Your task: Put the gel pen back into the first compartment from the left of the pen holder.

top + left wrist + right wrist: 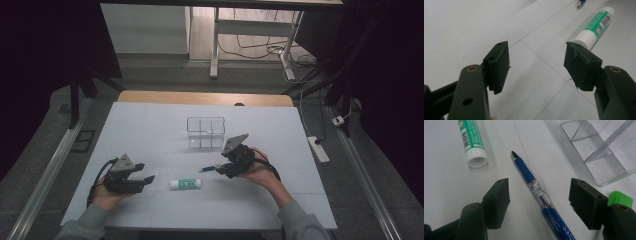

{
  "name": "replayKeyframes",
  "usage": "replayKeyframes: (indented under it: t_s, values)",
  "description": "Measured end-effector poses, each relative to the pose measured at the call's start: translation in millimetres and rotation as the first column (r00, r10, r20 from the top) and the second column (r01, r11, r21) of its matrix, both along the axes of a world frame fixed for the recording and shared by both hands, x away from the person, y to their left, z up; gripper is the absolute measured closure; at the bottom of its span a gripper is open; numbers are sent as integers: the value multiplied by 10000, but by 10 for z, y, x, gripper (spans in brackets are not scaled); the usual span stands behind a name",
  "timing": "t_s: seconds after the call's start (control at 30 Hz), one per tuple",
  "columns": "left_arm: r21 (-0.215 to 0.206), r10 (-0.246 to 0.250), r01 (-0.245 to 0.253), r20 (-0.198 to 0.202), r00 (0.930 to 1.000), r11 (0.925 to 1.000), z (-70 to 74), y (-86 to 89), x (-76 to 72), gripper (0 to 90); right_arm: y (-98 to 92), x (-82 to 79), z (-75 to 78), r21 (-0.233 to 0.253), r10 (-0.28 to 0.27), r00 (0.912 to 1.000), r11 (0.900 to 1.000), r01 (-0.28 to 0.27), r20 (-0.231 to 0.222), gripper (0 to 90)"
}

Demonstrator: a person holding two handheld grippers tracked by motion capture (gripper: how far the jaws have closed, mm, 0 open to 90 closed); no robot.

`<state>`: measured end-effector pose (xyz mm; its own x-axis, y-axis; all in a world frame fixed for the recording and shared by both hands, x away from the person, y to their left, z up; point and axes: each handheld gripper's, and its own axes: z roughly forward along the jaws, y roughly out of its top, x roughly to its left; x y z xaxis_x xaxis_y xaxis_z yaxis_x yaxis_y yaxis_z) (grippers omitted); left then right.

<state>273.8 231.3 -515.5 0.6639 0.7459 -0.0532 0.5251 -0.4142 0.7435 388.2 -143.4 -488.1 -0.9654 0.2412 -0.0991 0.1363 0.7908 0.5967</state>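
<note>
Both tongs gape, empty.
Right tongs (539, 203) straddle blue pen (536, 192); glue stick (185, 184), clear divided box (205, 132) nearby; left tongs (536, 67) apart.

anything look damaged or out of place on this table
One thing: the pad on one jaw of the left gripper looks worn, its black facing peeling and wrinkled at the edges. The green-and-white glue stick and blue pen lie loose but intact on the white table; the clear plastic divided box sits upright.
</note>
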Motion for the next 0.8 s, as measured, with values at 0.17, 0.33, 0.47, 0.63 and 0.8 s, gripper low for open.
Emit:
replayKeyframes:
  t_s: [0.17,0.33,0.47,0.63,0.8]
  values:
    - [6,-16,16,33,10000,10000,4,-2,-6,368,71,21,-7,-67,196,9998,9998,-197,-61,328]
    - [3,-36,36,21,10000,10000,3,-4,-4,368,138,37,-5,-236,467,9989,9986,-468,-69,336]
    - [-7,-48,48,45,10000,10000,6,-4,-3,367,200,55,-13,-353,695,9975,9969,-699,-111,347]
    - [-74,-40,40,6,10000,10000,1,15,15,367,334,84,-52,-788,1038,9944,9913,-1051,-200,349]
    - [51,-89,89,18,10000,9999,-3,-5,10,367,440,110,-82,-1152,1423,9894,9828,-1447,-286,371]
